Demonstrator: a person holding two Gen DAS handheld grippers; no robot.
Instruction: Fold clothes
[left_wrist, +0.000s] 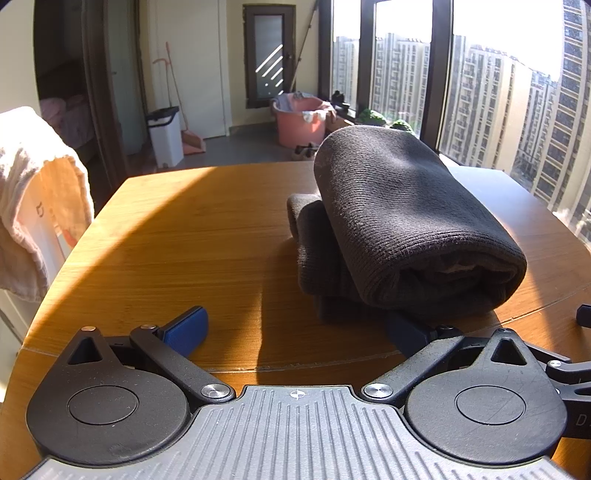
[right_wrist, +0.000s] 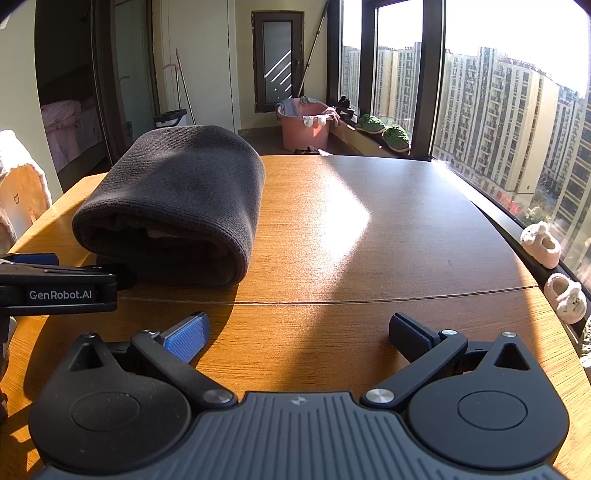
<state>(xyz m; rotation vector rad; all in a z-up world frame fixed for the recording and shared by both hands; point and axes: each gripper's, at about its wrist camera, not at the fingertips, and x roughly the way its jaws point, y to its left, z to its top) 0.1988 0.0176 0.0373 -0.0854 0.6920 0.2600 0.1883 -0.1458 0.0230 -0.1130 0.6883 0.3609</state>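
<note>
A dark grey knitted garment (left_wrist: 406, 221) lies folded in a thick bundle on the wooden table (left_wrist: 184, 240). My left gripper (left_wrist: 295, 328) is open just in front of it; its right blue pad sits at the bundle's near edge, partly hidden under the fabric, with nothing between the fingers. In the right wrist view the same garment (right_wrist: 177, 199) lies at the left. My right gripper (right_wrist: 299, 336) is open over bare table (right_wrist: 369, 240) to the right of the bundle. The left gripper's body (right_wrist: 59, 288) shows at the left edge, by the bundle.
A light towel (left_wrist: 33, 199) hangs over a chair back at the left. Two small plush slippers (right_wrist: 554, 266) rest on the window ledge at the table's right. A pink laundry tub (left_wrist: 299, 122) and a white bin (left_wrist: 166, 136) stand on the floor beyond.
</note>
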